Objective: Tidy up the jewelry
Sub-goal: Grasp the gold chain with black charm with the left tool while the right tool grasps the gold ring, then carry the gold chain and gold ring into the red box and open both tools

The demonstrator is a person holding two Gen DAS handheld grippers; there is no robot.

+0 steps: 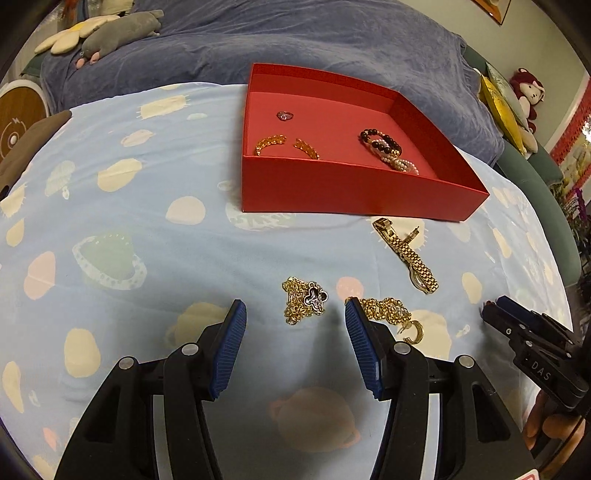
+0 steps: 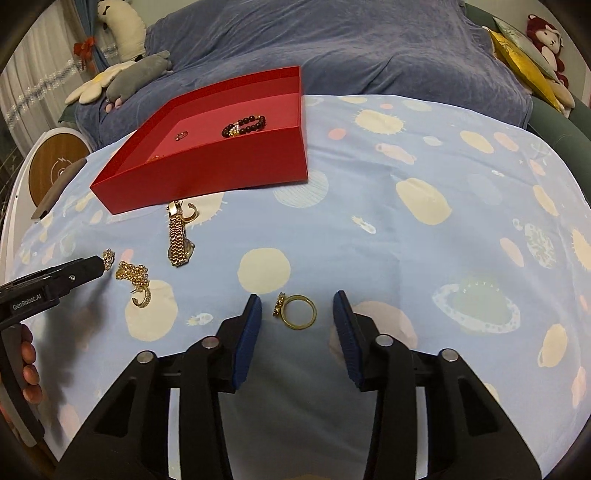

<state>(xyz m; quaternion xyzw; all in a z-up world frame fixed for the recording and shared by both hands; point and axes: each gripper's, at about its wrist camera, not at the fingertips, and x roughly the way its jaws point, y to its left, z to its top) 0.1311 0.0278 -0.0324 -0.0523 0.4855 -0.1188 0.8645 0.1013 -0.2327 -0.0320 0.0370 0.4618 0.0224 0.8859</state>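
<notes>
A red box [image 1: 351,192] on the patterned cloth holds a pink ring [image 1: 285,116], an amber bracelet [image 1: 271,144] and dark and pearl bead bracelets [image 1: 380,142]. In front of it lie a gold watch [image 1: 406,254] and a gold chain with a hoop earring [image 1: 391,314]. My left gripper [image 1: 295,306] stands open low over the cloth, and a gold chain with a dark clover pendant [image 1: 304,301] lies between its blue pads, untouched. My right gripper [image 2: 297,299] is open around a gold ring [image 2: 298,313] that lies flat on the cloth, with a gap on both sides.
The light blue cloth [image 2: 424,240] covers a rounded table. Behind it is a blue blanket [image 1: 295,40] with plush toys [image 1: 118,33]; yellow cushions and a red plush [image 2: 543,40] sit at the far right. A round white and wood device [image 2: 55,166] stands at the left edge.
</notes>
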